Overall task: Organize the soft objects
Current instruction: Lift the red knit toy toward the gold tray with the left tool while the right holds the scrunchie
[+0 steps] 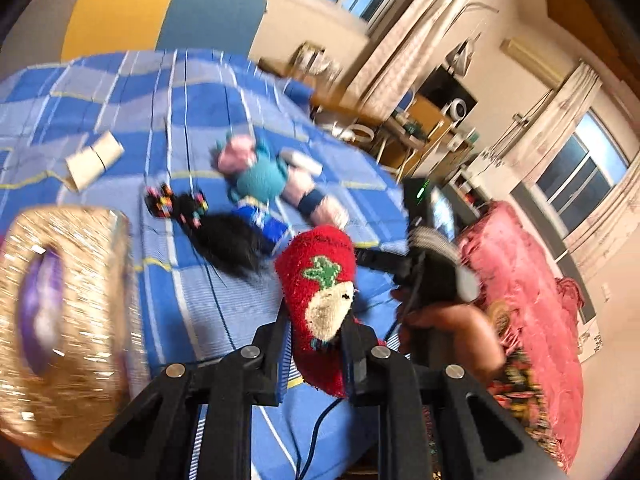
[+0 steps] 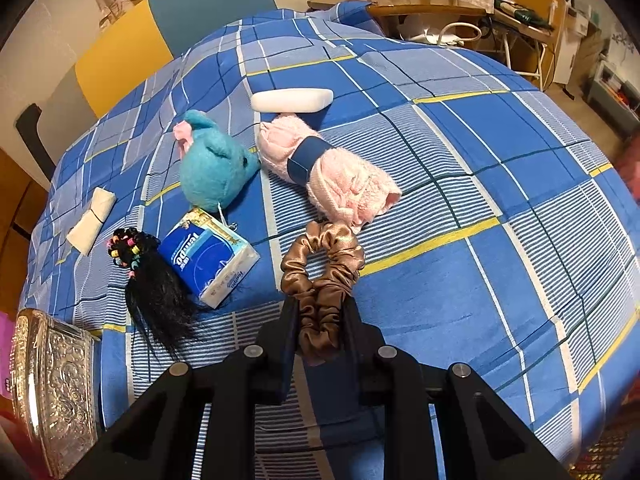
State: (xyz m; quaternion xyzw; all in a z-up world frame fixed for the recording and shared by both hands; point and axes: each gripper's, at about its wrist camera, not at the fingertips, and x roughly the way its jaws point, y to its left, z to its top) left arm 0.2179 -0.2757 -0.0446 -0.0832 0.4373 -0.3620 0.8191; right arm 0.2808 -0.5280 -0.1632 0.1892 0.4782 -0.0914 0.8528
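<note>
Sock (image 1: 320,300) in left gripper (image 1: 316,344), scrunchie (image 2: 320,276) in right gripper (image 2: 322,316)

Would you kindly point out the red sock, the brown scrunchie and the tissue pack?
red sock (image 1: 320,280): left wrist view, on its knitted middle.
brown scrunchie (image 2: 320,272): right wrist view, on its gathered fabric.
tissue pack (image 2: 208,256): right wrist view, on its blue face.
</note>
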